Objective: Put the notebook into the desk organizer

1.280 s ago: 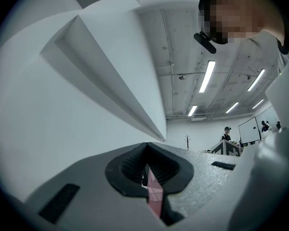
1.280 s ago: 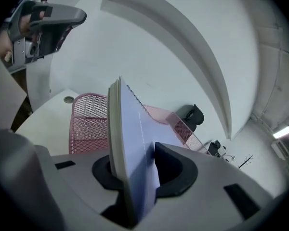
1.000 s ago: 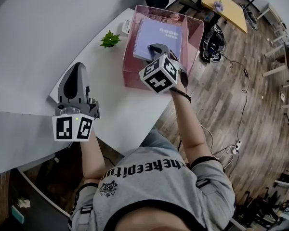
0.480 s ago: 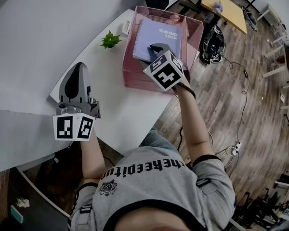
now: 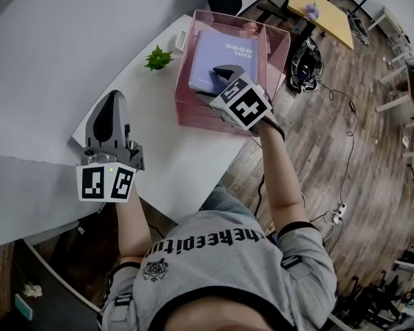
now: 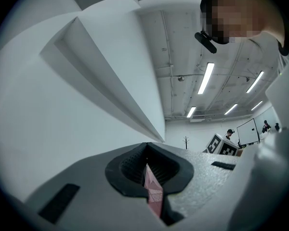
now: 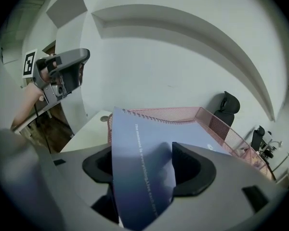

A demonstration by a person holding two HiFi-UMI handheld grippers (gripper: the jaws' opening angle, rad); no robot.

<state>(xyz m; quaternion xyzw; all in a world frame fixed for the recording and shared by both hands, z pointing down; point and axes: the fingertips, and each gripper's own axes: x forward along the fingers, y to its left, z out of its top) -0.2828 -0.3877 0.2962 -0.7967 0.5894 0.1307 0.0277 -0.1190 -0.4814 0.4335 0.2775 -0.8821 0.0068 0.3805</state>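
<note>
The notebook (image 5: 229, 51), lavender with white print on its cover, is inside the pink mesh organizer (image 5: 193, 113). The organizer stands on the white desk (image 5: 167, 158) at twelve o'clock from the person. The notebook's far end reaches toward the tray's twelve o'clock wall and its near edge sits at the six o'clock side.

The right gripper (image 5: 224, 74) reaches over the tray's near wall from five o'clock and tips downward. Its jaws have just been opening and now stand wide apart, released. In the right gripper view the notebook's near corner lies between them at a slant, with a gap on each side, so neither pad presses on it. The spiral binding runs along the notebook's edge toward eleven o'clock in that view, and the pink mesh walls frame the cover beyond. Whether the notebook lies fully flat on the tray floor cannot be told.

The left gripper (image 5: 112, 102) is well apart from the organizer, at eight o'clock from it, above the desk's near corner. Its jaws are clenched together with only a thin slit between the pads, and they hold nothing.

A small green plant (image 5: 157, 57) stands on the desk just beside the organizer, at nine o'clock from it.
</note>
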